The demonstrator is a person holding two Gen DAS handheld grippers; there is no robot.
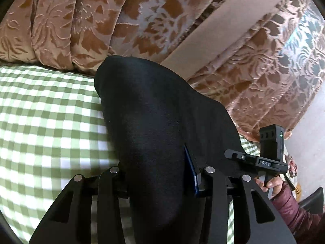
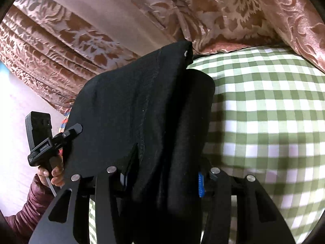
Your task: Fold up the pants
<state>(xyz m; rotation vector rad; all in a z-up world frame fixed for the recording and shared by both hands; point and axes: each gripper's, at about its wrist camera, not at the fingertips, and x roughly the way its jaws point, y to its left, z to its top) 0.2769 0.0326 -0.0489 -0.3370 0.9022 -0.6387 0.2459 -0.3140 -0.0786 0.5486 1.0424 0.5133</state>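
The black pants fill the middle of the left wrist view, draped over and between my left gripper's fingers, which are shut on the cloth. In the right wrist view the pants hang in thick folds from my right gripper, also shut on the fabric. Both grippers hold the pants lifted above the green-and-white checked sheet, which also shows in the right wrist view. My right gripper shows at the right of the left wrist view; my left gripper shows at the left of the right wrist view.
Brown floral cushions line the back of the bed. A floral curtain or bedspread hangs beside it, seen also in the right wrist view. Pale floor lies beyond the bed edge.
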